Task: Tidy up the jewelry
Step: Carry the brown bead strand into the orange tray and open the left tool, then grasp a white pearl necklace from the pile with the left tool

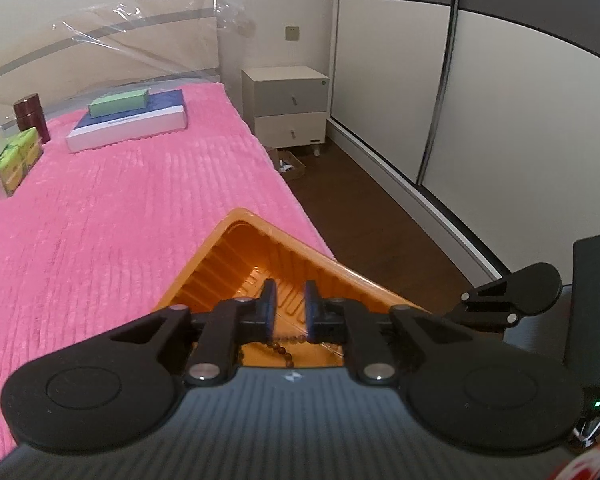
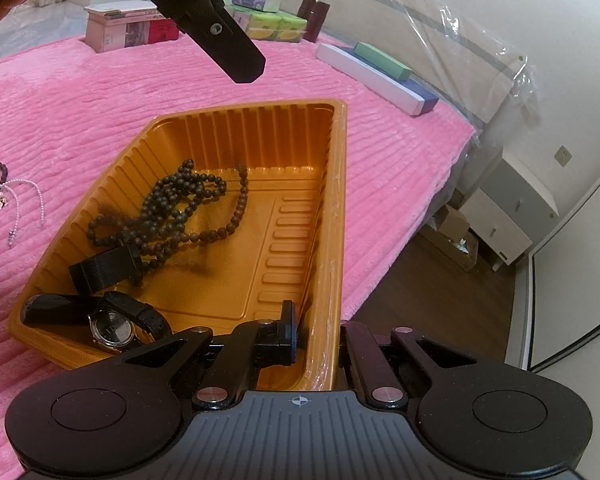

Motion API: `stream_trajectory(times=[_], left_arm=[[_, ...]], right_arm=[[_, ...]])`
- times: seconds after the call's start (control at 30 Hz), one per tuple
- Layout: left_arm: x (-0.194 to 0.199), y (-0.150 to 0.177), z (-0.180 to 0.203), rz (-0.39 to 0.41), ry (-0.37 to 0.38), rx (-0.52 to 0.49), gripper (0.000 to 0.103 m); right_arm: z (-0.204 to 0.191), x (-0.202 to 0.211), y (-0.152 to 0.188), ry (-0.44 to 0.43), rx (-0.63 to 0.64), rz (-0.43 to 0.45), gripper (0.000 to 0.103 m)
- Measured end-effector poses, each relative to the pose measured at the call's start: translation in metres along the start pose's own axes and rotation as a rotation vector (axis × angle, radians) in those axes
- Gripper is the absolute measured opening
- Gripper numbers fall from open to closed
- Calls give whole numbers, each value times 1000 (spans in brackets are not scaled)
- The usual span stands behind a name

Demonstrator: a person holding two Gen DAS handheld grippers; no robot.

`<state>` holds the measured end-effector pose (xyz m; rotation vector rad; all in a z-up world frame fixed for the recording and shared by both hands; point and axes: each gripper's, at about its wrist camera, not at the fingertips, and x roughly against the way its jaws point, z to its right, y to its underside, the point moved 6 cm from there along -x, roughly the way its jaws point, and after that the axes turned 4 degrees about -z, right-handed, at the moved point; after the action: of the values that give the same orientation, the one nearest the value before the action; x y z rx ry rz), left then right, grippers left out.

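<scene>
An orange plastic tray (image 2: 336, 184) lies on the pink bedspread. In it are a long dark bead necklace (image 2: 180, 208), a black wristwatch (image 2: 112, 330) and a small black block (image 2: 104, 270). My right gripper (image 2: 314, 334) is shut on the tray's near right rim, one finger inside, the other hidden outside the wall. My left gripper (image 1: 290, 306) hovers over the tray (image 1: 236, 248) with its jaws apart; a brown bead strand (image 1: 282, 346) lies below them. More bracelets (image 2: 4, 196) lie on the bedspread left of the tray.
At the bed's far end are a white and blue flat box (image 1: 128, 124) with a green box (image 1: 118, 102) on it, tissue packs (image 2: 272, 20) and a dark red jar (image 2: 314, 18). A nightstand (image 1: 286, 106) and a wardrobe stand right of the bed.
</scene>
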<state>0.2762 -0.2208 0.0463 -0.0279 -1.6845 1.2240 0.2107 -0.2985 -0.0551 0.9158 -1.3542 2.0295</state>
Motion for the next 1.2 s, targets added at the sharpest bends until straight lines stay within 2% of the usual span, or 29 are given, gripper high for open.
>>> stream_trajectory(times=[0.17, 0.33, 0.6, 0.7, 0.8, 0.97, 1.1, 1.2], left_arm=[[16, 10, -19, 11, -40, 42, 15], [46, 35, -48, 35, -112, 113, 18], [104, 98, -98, 56, -242, 262, 20], [126, 125, -113, 66, -313, 312, 23], [141, 154, -122, 66, -392, 350, 31], [147, 208, -119, 21, -439, 408, 31], [137, 252, -117, -49, -519, 435, 32], [132, 276, -122, -50, -510, 515, 32]], right_arm=[[0, 0, 0, 1, 0, 1, 5], [-1, 0, 1, 1, 0, 3, 5], [-3, 1, 1, 4, 6, 10, 5], [-3, 1, 1, 7, 8, 11, 5], [-4, 1, 2, 7, 9, 9, 5], [-5, 2, 3, 12, 5, 11, 5], [-6, 2, 4, 20, 7, 11, 5], [-6, 2, 4, 20, 8, 10, 5]])
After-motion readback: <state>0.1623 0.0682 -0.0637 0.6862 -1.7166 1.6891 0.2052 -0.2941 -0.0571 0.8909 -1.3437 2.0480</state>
